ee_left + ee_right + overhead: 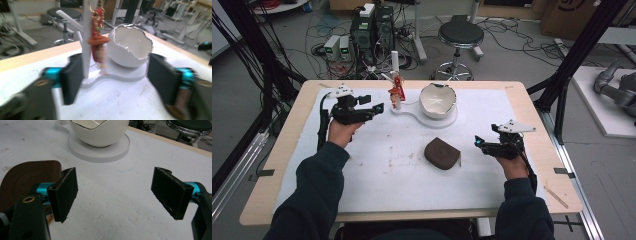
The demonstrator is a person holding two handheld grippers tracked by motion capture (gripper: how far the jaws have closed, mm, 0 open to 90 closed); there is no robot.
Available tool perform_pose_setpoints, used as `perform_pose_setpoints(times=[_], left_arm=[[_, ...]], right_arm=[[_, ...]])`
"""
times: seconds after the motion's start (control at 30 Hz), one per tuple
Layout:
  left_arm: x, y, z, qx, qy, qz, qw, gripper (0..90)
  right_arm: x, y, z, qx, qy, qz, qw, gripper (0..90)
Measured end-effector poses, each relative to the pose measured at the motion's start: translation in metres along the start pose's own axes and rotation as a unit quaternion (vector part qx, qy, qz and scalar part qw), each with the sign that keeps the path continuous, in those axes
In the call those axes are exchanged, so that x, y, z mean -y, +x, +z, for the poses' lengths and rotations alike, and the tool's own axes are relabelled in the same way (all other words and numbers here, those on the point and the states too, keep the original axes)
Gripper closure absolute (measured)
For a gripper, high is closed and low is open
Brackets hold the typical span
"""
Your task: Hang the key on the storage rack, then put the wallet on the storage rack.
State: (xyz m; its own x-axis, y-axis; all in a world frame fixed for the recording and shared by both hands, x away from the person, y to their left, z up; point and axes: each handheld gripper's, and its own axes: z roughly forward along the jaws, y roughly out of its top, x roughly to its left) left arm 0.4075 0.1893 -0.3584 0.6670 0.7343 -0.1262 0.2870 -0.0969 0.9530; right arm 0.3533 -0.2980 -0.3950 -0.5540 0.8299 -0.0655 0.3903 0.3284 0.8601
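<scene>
A wooden table (292, 125) is covered by a white foam sheet (377, 170). Toward its far middle sits a flat white stand (412, 111). On the stand's round end rests a white bowl (438, 100) shaped like a cracked eggshell, with a jagged rim. From the stand's other end rises a thin white post (394, 67), and a small red and gold ornament (397, 89) hangs from it. A brown leather pouch (442, 153) lies flat on the foam, nearer the person, right of centre.

The left gripper (371, 110), held at the far left of the foam, points toward the post with its jaws spread wide and nothing between them. The right gripper (479, 142), just right of the pouch, is likewise spread wide and empty, above bare foam.
</scene>
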Motion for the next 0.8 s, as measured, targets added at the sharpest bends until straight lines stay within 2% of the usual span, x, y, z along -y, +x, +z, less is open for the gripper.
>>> perform_pose_setpoints(times=[0.07, 0.13, 0.2, 0.27, 0.37, 0.43, 0.6, 0.8], left_arm=[[0.007, -0.008, -0.008, -0.008, -0.005, 0.023, 0.9997, 18.2], [0.016, -0.014, -0.017, -0.018, -0.012, 0.029, 0.9994, 18.1], [0.026, -0.015, -0.025, -0.025, -0.018, 0.025, 0.9992, 18.1], [0.036, -0.016, -0.03, -0.033, -0.013, 0.024, 0.9991, 18.1], [0.046, -0.016, -0.033, -0.038, -0.004, 0.017, 0.9991, 18.1], [0.052, -0.016, -0.036, -0.04, -0.008, 0.013, 0.9991, 18.5], [0.054, -0.018, -0.038, -0.038, -0.006, 0.015, 0.9991, 18.5], [0.06, -0.019, -0.034, -0.037, 0.002, 0.008, 0.9993, 18.5]], right_arm=[[0.0, 0.0, 0.002, 0.001, 0.004, -0.001, 1.0, 21.7], [-0.001, -0.001, 0.004, 0.001, 0.008, 0.004, 1.0, 21.7], [-0.001, -0.001, 0.005, 0.0, 0.008, 0.005, 1.0, 21.7], [-0.001, -0.001, 0.006, -0.003, 0.01, 0.007, 0.9999, 21.7], [-0.001, -0.001, 0.006, -0.006, 0.013, 0.015, 0.9998, 21.7], [-0.001, 0.0, 0.005, -0.007, 0.012, 0.016, 0.9998, 21.7], [-0.001, 0.003, 0.006, -0.012, 0.012, 0.011, 0.9998, 21.6], [0.0, 0.006, 0.01, -0.029, 0.028, 0.013, 0.9991, 20.3]])
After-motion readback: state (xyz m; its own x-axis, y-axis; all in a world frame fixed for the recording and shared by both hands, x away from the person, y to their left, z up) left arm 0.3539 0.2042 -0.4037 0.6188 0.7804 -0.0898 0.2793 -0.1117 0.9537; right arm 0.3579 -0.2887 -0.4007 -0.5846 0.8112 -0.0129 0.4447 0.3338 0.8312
